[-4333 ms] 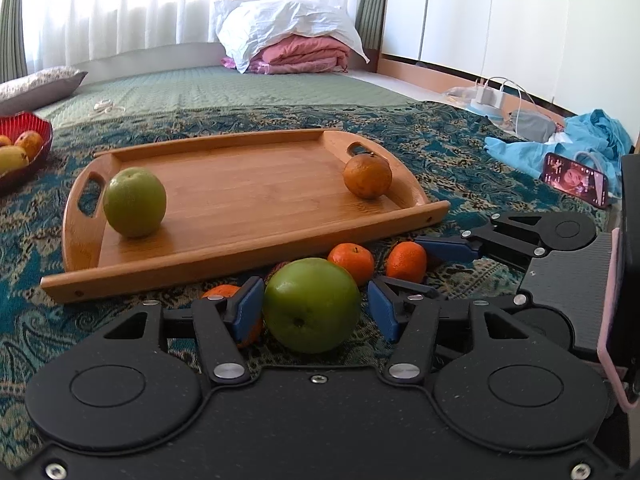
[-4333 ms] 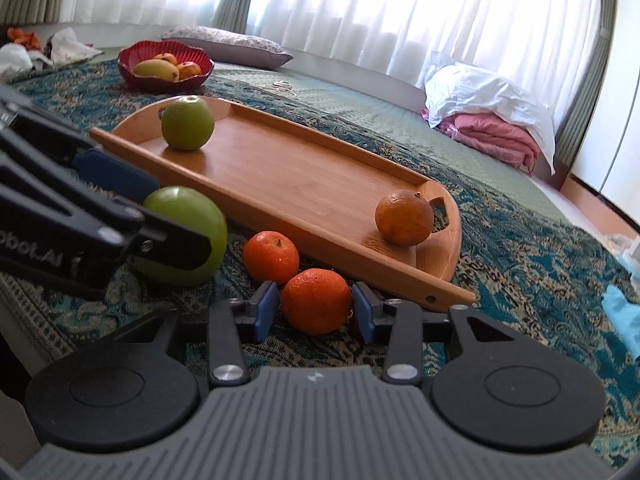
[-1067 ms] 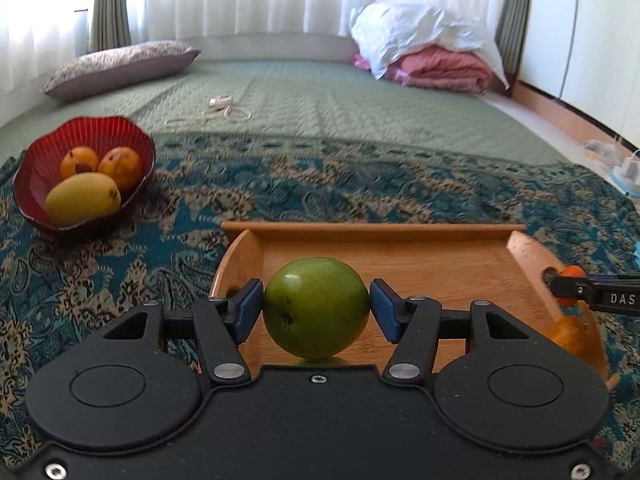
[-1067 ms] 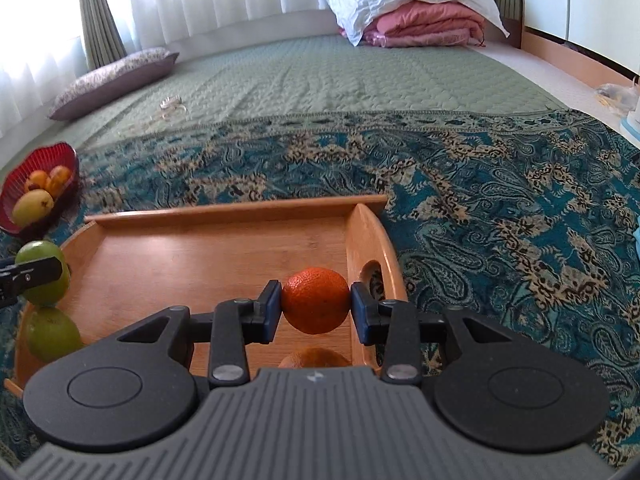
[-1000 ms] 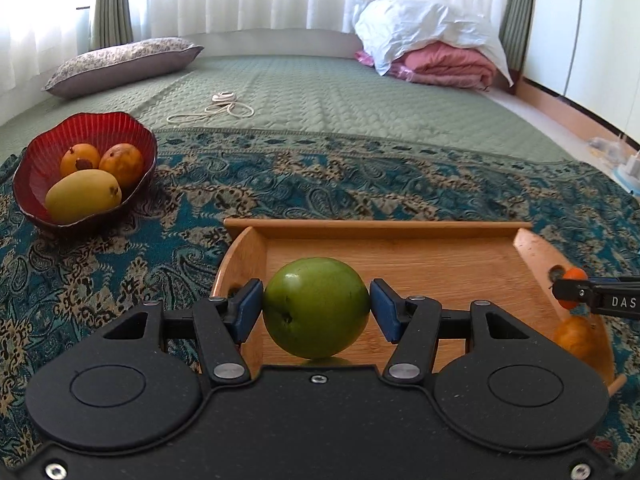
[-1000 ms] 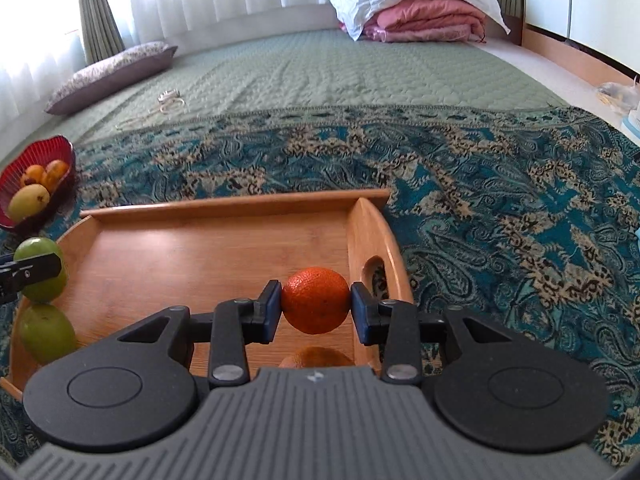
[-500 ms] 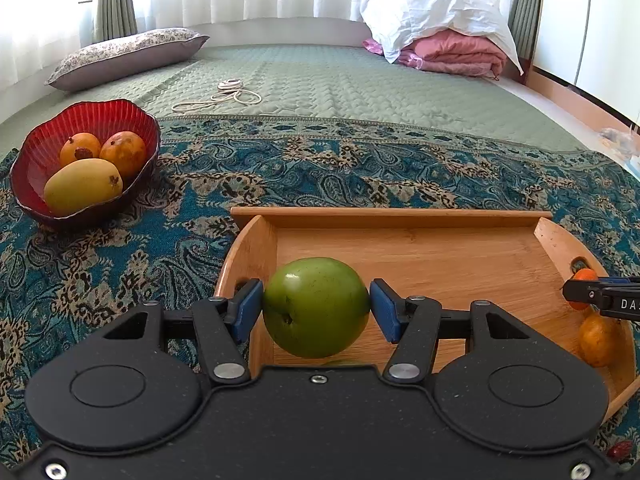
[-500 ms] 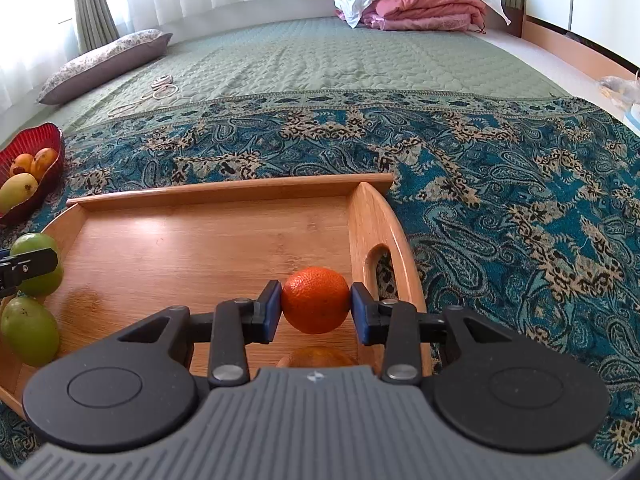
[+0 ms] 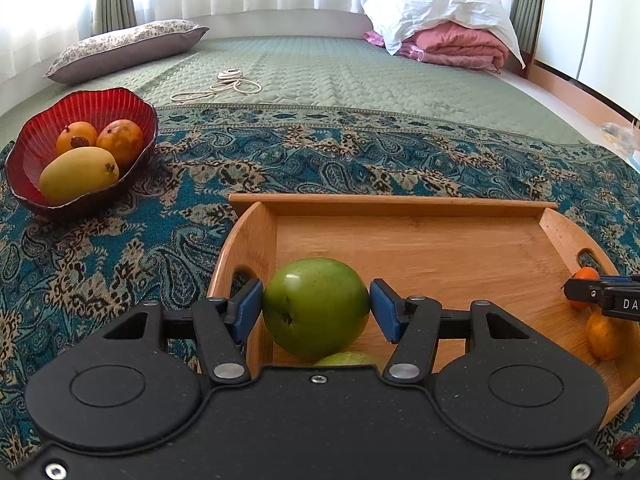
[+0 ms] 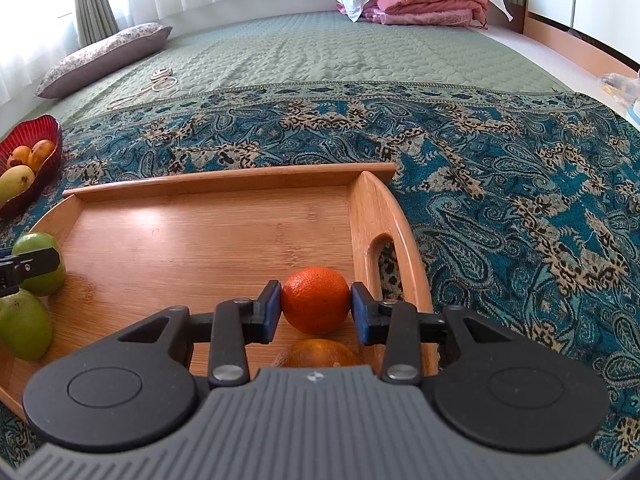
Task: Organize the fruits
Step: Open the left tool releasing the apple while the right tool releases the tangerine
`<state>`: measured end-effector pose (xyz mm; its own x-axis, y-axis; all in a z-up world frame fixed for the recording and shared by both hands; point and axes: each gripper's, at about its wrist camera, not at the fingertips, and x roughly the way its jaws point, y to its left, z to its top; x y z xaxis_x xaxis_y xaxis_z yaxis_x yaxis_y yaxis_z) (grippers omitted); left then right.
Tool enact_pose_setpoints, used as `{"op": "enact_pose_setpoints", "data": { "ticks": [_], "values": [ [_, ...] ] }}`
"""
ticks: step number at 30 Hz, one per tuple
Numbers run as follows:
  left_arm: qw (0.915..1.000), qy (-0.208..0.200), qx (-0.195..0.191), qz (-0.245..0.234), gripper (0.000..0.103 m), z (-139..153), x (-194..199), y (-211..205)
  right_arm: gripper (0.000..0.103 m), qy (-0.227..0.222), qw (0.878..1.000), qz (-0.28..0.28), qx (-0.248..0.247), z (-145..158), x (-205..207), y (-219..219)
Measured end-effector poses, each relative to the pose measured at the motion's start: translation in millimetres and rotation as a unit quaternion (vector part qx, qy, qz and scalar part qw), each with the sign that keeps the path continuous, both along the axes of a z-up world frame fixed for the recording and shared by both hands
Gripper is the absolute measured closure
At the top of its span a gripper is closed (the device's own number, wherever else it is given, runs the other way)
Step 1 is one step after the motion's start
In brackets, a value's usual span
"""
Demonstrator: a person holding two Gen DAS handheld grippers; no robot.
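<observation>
Left wrist view: our left gripper (image 9: 316, 307) clamps the round green apple (image 9: 316, 307) over the bamboo tray's (image 9: 400, 200) nine-o'clock end, beside another green fruit (image 9: 348, 359). Our right gripper (image 10: 316, 300) pinches the small orange tangerine (image 10: 316, 300) at three o'clock, above another orange fruit (image 10: 320, 354). Like seems to be grouped with like.

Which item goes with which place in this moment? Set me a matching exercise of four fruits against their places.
Things:
1. green apple
2. orange
3. mango
4. second green apple

Places:
A. in the red bowl
B. lying on the tray at its left end
C. between the right gripper's pads
D. between the left gripper's pads

Pairs: 1-D, 2-C, 3-A, 4-B
</observation>
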<state>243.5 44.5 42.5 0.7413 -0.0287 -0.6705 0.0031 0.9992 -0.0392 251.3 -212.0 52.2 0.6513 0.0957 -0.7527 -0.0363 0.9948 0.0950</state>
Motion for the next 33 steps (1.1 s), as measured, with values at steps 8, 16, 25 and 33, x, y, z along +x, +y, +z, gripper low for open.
{"op": "enact_pose_setpoints", "data": {
  "ticks": [8,16,25,33],
  "values": [
    [1.0000,0.000,0.000,-0.003,0.046,0.3,-0.4,0.3,0.052,-0.006,1.000,-0.002,0.005,1.1,-2.8,-1.7],
    [1.0000,-0.009,0.001,0.003,0.036,6.3,-6.1,2.5,0.034,-0.033,0.999,0.010,0.010,11.7,-17.9,-5.7],
    [0.9989,-0.047,-0.002,0.004,0.012,25.2,-35.0,4.3,0.022,-0.079,0.996,0.041,-0.002,22.4,-54.7,-1.6],
    [0.9965,-0.083,0.002,-0.015,0.008,39.4,-78.5,-1.1,0.016,-0.122,0.991,0.058,-0.017,35.0,-90.3,3.4]
  ]
}}
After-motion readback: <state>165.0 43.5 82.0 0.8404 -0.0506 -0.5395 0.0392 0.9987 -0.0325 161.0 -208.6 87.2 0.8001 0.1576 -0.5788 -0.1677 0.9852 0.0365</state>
